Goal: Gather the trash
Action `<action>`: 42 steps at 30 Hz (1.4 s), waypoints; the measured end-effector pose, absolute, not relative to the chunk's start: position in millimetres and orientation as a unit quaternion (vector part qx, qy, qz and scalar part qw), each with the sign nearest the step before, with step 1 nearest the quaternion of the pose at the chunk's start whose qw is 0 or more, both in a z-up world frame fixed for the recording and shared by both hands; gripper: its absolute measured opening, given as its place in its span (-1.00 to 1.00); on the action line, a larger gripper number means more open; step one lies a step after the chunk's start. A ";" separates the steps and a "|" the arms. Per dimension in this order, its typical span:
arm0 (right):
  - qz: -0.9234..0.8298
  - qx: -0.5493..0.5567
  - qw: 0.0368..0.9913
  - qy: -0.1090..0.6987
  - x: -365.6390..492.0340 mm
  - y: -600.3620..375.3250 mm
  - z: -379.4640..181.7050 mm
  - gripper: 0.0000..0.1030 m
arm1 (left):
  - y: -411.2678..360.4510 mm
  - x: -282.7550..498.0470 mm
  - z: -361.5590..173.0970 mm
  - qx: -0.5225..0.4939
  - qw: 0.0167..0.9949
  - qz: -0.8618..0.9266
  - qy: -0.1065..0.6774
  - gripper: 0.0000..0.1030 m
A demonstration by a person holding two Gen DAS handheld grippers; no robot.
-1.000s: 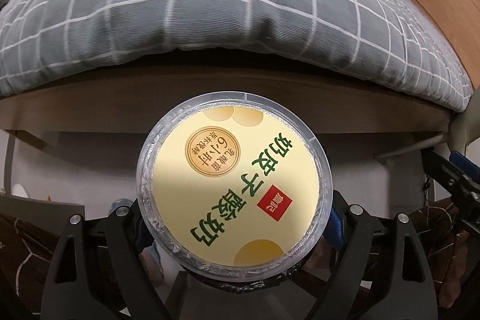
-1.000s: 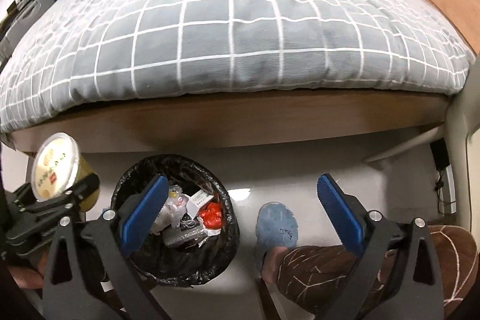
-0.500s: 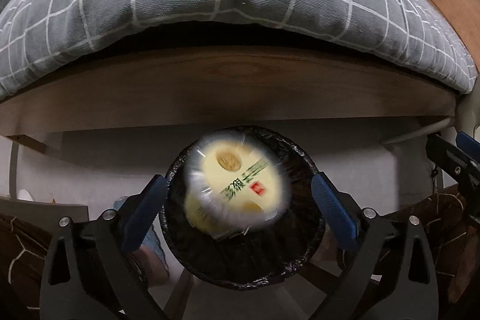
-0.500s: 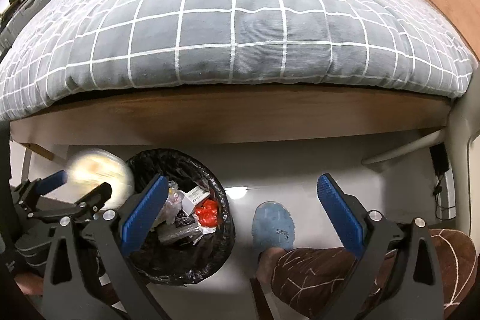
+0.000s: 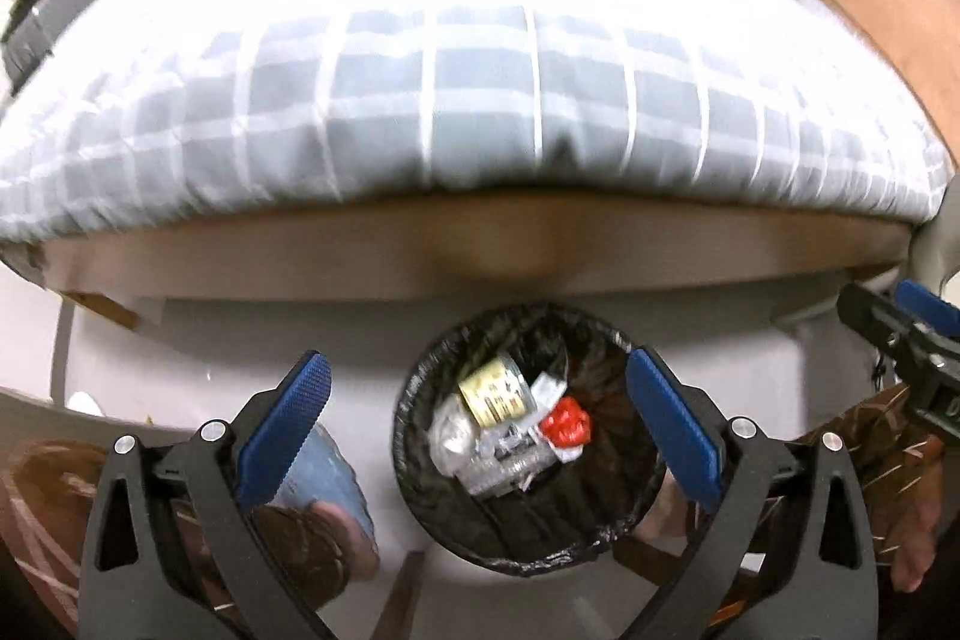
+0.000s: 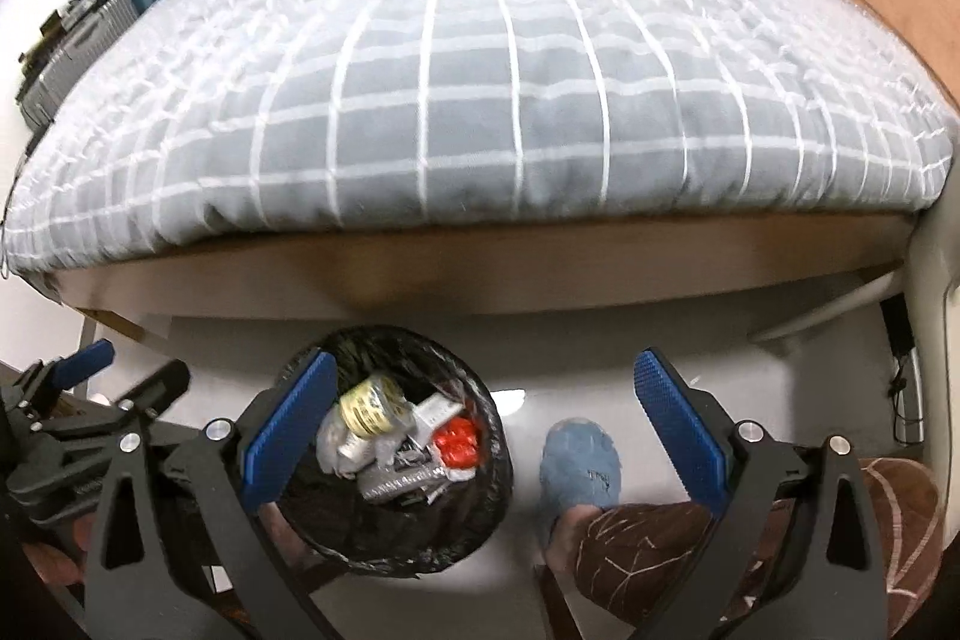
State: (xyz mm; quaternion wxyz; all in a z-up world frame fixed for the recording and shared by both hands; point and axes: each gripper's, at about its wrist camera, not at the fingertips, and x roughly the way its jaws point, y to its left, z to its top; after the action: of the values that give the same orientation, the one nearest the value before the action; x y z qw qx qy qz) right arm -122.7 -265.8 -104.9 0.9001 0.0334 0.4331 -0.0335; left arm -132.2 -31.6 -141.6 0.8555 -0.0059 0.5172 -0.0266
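Where a second earlier the left claw (image 5: 474, 424) had gripped the yogurt cup (image 5: 495, 394), it now hung spread and empty, the cup lying among wrappers inside the trash bin (image 5: 420, 496). Right claw (image 6: 486, 430) stayed released.

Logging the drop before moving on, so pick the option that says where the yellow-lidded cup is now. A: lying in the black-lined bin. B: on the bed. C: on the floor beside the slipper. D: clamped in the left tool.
A: the yellow-lidded cup lies among the rubbish in the black-lined bin, and the left tool is open and empty.
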 end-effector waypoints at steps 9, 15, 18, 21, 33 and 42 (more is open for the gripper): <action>-0.029 0.010 0.929 0.368 -163.6 -246.3 -32.1 0.85 | -26.4 -162.4 -43.8 -0.001 0.894 -0.032 0.447 0.89; -0.025 0.003 0.942 0.334 -198.0 -238.8 7.3 0.85 | -20.7 -188.4 14.8 -0.004 0.915 -0.034 0.401 0.89; -0.029 -0.004 0.945 0.325 -211.5 -236.8 20.8 0.85 | -19.2 -199.7 31.9 -0.001 0.920 -0.031 0.391 0.89; -0.030 -0.005 0.948 0.318 -225.3 -235.4 31.0 0.85 | -16.8 -209.6 40.0 -0.006 0.922 -0.029 0.387 0.89; -0.033 0.000 0.950 0.310 -248.4 -235.3 43.5 0.85 | -18.6 -224.9 28.6 -0.008 0.917 -0.031 0.398 0.89; -0.031 0.002 0.950 0.311 -247.5 -237.5 43.5 0.85 | -17.5 -221.5 26.2 -0.015 0.914 -0.035 0.404 0.89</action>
State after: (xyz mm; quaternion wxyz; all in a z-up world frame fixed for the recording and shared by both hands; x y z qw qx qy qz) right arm -247.5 -237.5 43.5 0.9498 0.0022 0.3113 -0.0313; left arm -221.5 -17.5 26.2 0.9139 -0.0146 0.4041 -0.0354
